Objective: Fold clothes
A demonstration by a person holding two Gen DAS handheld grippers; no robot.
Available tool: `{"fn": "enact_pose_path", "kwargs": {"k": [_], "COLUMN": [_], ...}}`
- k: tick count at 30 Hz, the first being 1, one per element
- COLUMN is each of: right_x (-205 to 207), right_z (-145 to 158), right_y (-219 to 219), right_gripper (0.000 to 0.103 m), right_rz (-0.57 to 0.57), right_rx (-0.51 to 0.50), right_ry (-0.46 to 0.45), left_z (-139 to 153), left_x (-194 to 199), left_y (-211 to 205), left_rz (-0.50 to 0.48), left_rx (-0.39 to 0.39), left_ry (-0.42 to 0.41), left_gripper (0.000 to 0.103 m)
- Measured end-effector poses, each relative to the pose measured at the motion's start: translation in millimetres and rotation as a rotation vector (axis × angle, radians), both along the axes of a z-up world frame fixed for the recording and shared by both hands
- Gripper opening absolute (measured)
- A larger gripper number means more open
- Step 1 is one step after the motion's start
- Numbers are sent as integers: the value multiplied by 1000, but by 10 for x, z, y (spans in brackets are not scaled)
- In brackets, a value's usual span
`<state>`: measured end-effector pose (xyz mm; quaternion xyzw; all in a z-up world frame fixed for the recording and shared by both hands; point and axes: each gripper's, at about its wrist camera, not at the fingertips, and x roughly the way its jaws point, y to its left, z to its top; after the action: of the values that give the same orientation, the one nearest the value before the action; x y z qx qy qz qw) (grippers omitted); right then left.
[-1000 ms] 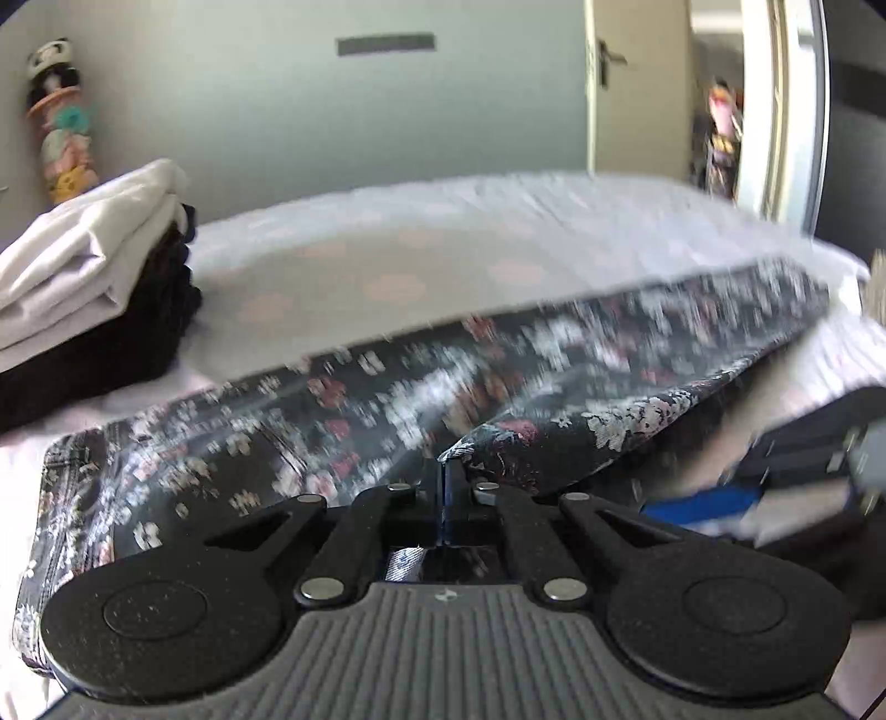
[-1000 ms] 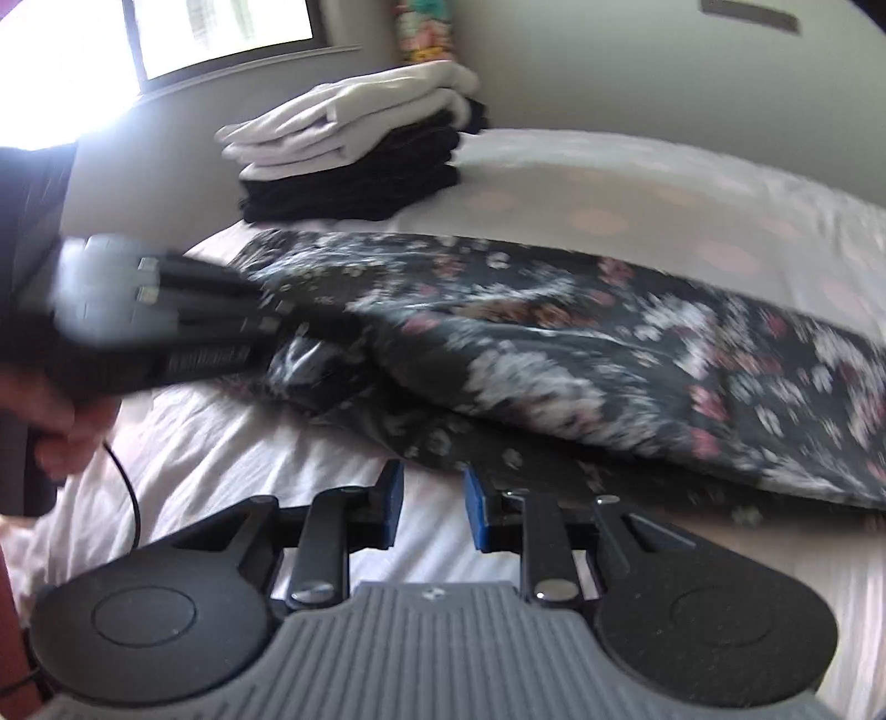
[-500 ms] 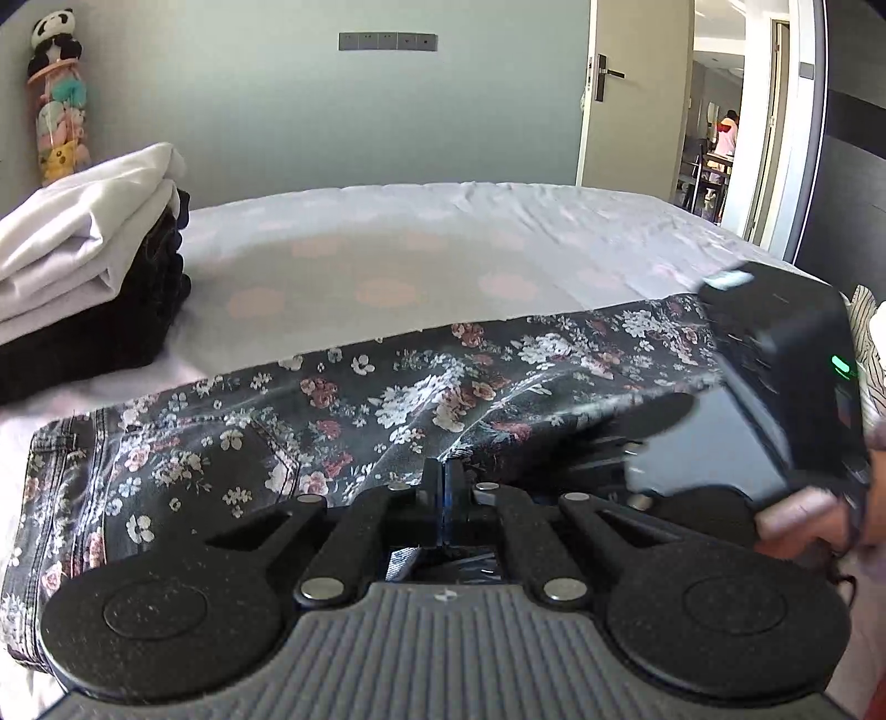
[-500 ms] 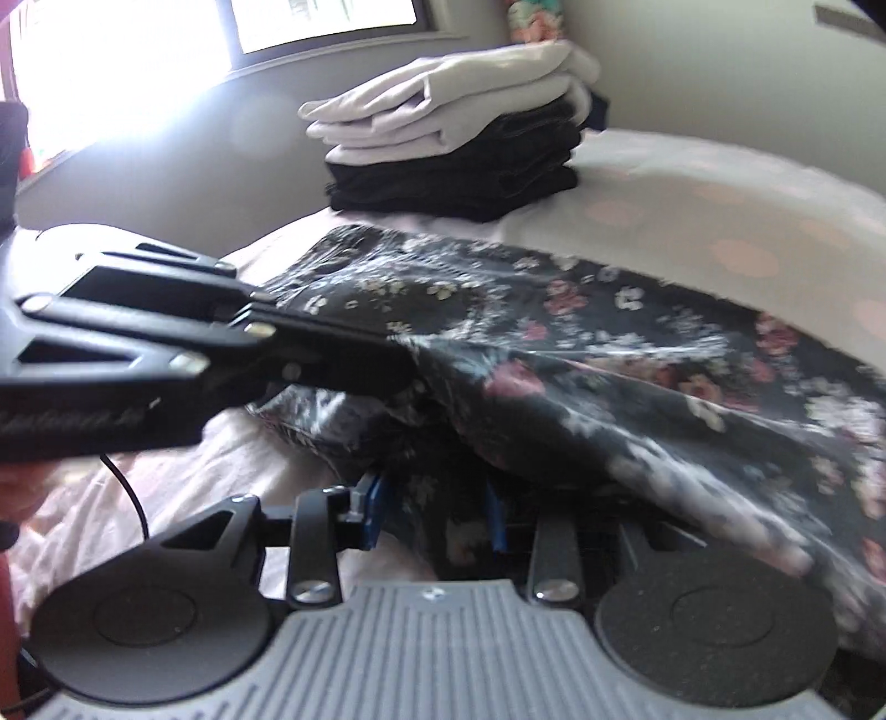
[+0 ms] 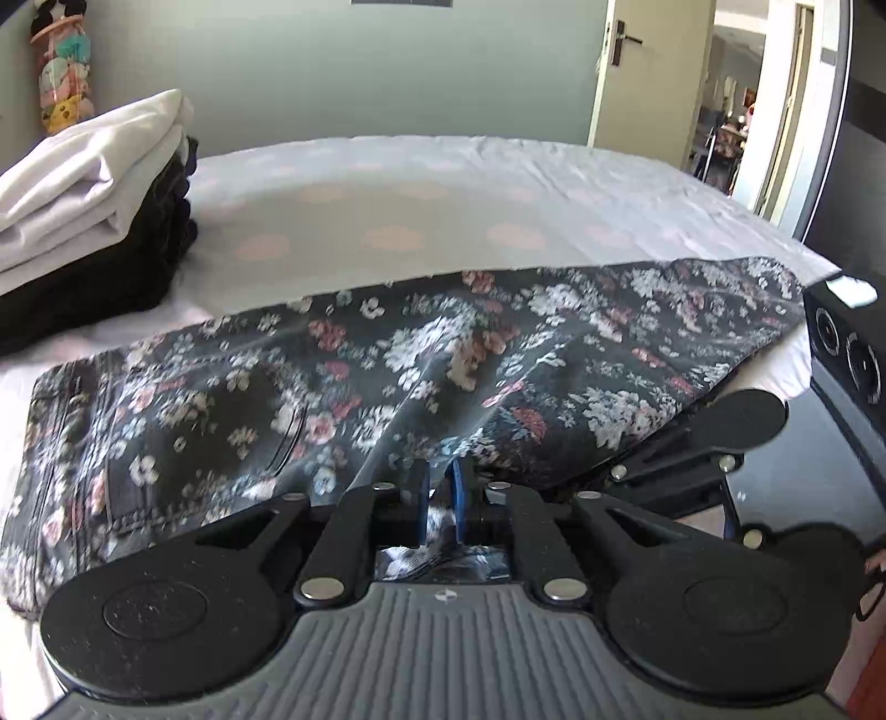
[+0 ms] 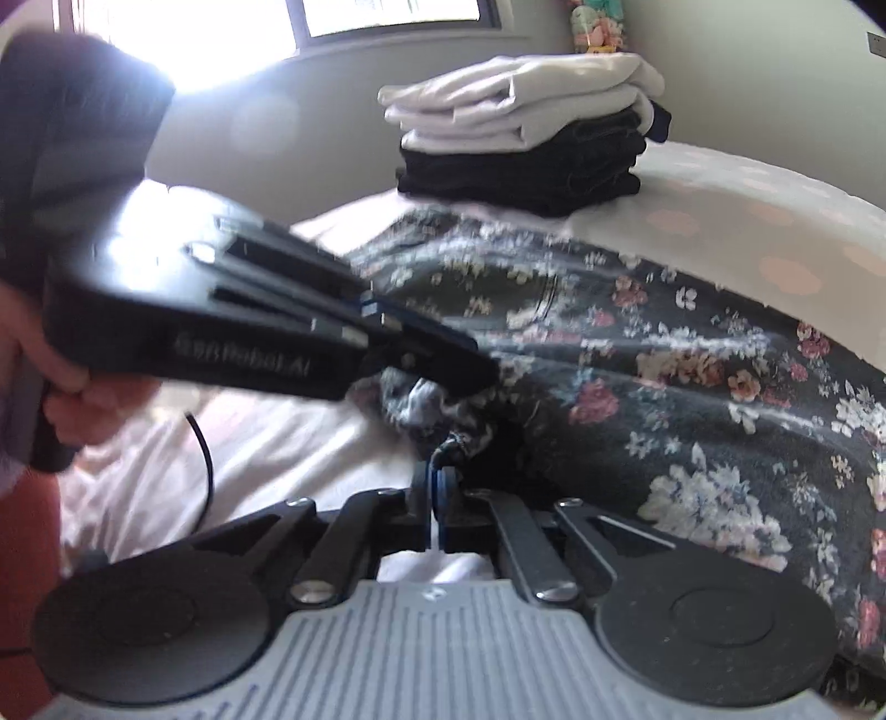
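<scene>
Between both grippers lie the floral trousers (image 5: 443,360): left gripper (image 5: 440,498) opening, fabric seemingly between; right gripper (image 6: 437,498) closed on hem.

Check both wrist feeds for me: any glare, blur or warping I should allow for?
Left wrist view: evenly lit and fairly sharp on the floral garment; the fisheye bows the bed edge. Right wrist view: the window is blown out, hazing the wall below it; the hand at left and the floral print are motion-smeared; the folded stack is readable.
</scene>
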<state>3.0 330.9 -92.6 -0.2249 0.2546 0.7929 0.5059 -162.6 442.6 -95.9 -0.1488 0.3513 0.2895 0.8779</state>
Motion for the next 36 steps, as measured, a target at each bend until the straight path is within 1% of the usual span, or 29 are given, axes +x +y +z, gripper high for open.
{"fn": "enact_pose_path", "kwargs": {"k": [4, 8, 11, 13, 15, 16, 18, 19, 20, 22, 25, 26, 27, 28, 29, 30, 31, 33, 34, 36], "right_x": [-87, -247, -324, -387, -422, -399, -350, -310, -244, -41, 471, 652, 857, 1068, 1280, 1486, 1676, 2108, 2322, 2743], "right_z": [-96, -200, -210, -205, -197, -180, -145, -126, -104, -39, 128, 180, 232, 274, 315, 351, 370, 397, 393, 373], "right_y": [-73, -178, -203, -228, -298, -342, -432, -494, -549, -632, -763, -818, -875, -945, -1016, -1156, -1271, -1518, -1656, -1908], "right_gripper": [2, 2, 2, 2, 3, 2, 2, 3, 3, 4, 6, 9, 17, 21, 21, 21, 24, 32, 33, 34], "right_rz": [-22, -36, -45, -35, -33, -37, -45, -70, -104, -193, -413, -484, -563, -632, -701, -766, -820, -934, -989, -1103], "right_rx": [-36, -30, -14, -1, 3, -7, -27, -27, -32, -52, -71, -72, -78, -89, -101, -114, -121, -131, -129, -116], "right_ry": [-27, -119, -171, -224, -254, -247, -233, -261, -280, -261, -136, -92, -48, -15, 17, 39, 56, 102, 131, 194], "left_z": [-23, -125, -278, -335, -392, -402, -383, -373, -367, -355, -322, -293, -264, -235, -206, -177, -147, -77, -45, 4], "left_x": [-39, 57, 169, 164, 157, 142, 133, 136, 139, 145, 111, 103, 95, 87, 78, 70, 62, 68, 75, 67], "left_y": [-25, -94, -165, -146, -125, -128, -176, -212, -227, -254, -244, -258, -273, -287, -302, -317, -332, -359, -361, -302], "left_rz": [0, -55, -103, -98, -93, -93, -100, -106, -108, -113, -96, -94, -93, -92, -90, -89, -88, -90, -86, -52], "left_rx": [-27, -47, -68, -102, -136, -142, -124, -112, -108, -99, -116, -105, -94, -82, -71, -60, -48, -14, 2, 0], "left_ry": [26, 74, 167, 194, 220, 225, 239, 253, 262, 280, 269, 260, 251, 242, 233, 224, 216, 192, 173, 125], "left_gripper": [9, 9, 9, 9, 9, 9, 9, 9, 9, 9, 9, 9, 9, 9, 9, 9, 9, 11, 12, 15]}}
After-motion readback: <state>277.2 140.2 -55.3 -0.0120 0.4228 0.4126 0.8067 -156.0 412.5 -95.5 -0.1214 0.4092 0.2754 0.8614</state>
